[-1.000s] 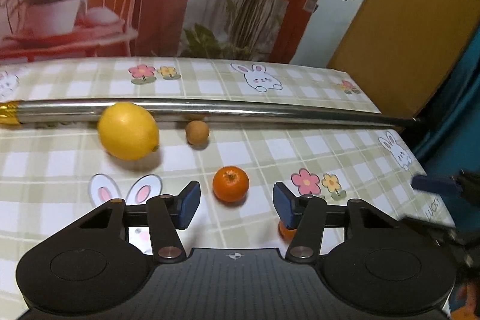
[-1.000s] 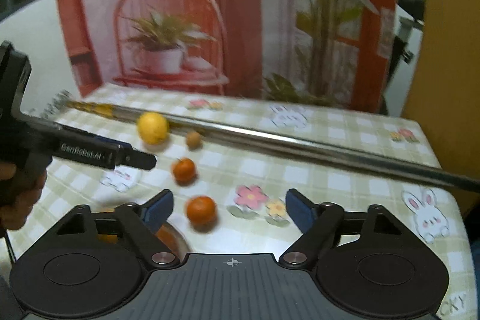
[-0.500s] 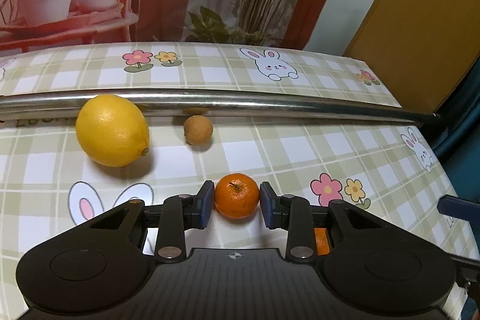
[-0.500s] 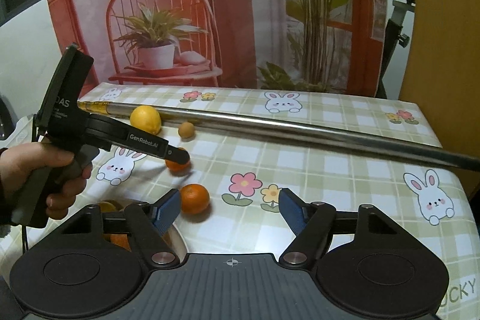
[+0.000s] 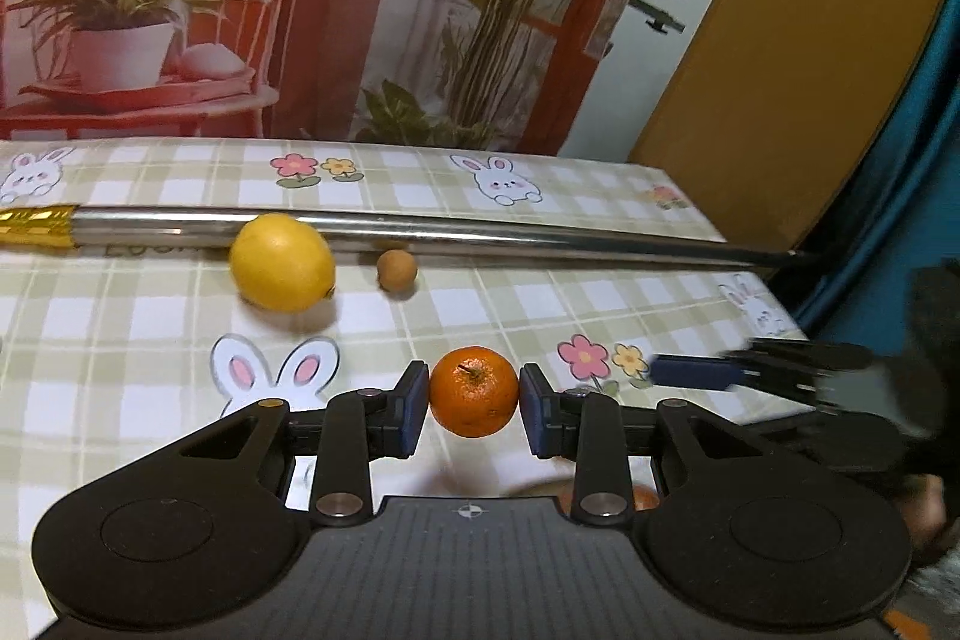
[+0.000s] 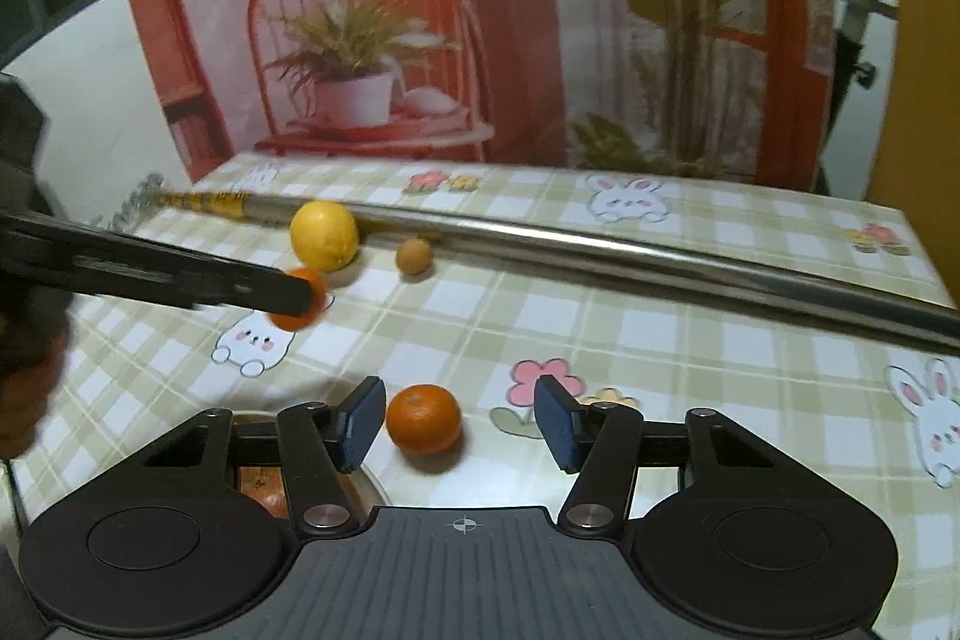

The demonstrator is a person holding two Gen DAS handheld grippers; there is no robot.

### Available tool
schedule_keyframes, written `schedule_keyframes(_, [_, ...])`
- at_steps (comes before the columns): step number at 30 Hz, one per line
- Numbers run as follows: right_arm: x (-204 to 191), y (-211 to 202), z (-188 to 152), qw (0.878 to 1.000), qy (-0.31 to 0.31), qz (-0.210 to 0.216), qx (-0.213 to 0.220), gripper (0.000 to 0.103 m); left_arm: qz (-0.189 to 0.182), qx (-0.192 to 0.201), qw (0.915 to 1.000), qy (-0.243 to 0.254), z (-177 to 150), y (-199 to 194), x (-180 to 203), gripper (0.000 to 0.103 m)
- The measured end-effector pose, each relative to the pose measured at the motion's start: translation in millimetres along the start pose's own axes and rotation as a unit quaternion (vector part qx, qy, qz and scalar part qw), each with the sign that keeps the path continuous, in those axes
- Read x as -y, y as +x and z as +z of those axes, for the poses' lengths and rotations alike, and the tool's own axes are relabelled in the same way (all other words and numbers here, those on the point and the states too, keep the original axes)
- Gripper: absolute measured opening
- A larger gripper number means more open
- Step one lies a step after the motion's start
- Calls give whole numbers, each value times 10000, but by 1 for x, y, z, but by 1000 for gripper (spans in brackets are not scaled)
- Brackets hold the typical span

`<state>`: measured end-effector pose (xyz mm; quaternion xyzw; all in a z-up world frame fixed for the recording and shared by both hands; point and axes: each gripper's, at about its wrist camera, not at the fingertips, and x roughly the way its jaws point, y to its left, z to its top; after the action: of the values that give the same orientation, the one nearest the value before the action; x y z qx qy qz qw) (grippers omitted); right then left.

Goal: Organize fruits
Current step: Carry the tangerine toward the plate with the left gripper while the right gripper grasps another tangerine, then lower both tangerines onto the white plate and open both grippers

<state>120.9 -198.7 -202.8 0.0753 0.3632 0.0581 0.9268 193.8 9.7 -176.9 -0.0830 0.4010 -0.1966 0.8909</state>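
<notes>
My left gripper [image 5: 474, 403] is shut on a small orange mandarin [image 5: 474, 382], its blue pads pressing both sides, held a little above the checked tablecloth [image 5: 540, 304]. In the right wrist view that same mandarin [image 6: 315, 289] shows at the tip of the left gripper's black arm. My right gripper [image 6: 459, 421] is closing around a second mandarin [image 6: 423, 418] that sits on the cloth. This fruit lies nearer the left pad, and neither pad touches it. A yellow lemon [image 5: 282, 262] and a small brown round fruit [image 5: 396, 270] lie farther back.
A long shiny metal pole [image 5: 510, 235] with a gold end lies across the table behind the fruit. A bowl rim [image 6: 369, 481] shows under my right gripper's left finger. The table edge falls off at the right, by a blue curtain [image 5: 900, 220]. A printed backdrop stands behind.
My left gripper shut on the mandarin and lifted it off the cloth. My right gripper came down over the second mandarin, and its jaws narrowed.
</notes>
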Motion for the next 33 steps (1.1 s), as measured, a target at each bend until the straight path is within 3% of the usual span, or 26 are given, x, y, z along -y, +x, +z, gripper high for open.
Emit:
schedule_keyframes(7, [-13, 38, 3, 9992, -224, 55, -331, 51, -54, 125, 9996, -257, -24, -30, -8, 35])
schedule_keyframes(17, [-5, 57, -3, 9977, 245, 194, -594, 34, -7, 69, 9994, -350, -49, -44, -9, 35])
schedule_keyframes(24, [-5, 38, -6, 9984, 418, 113, -356, 34, -35, 73, 9994, -349, -56, -49, -5, 35])
schedule_keyframes(33, [-22, -17, -11, 9993, 271, 199, 186, 34, -151, 78, 9994, -295, -66, -60, 6, 35])
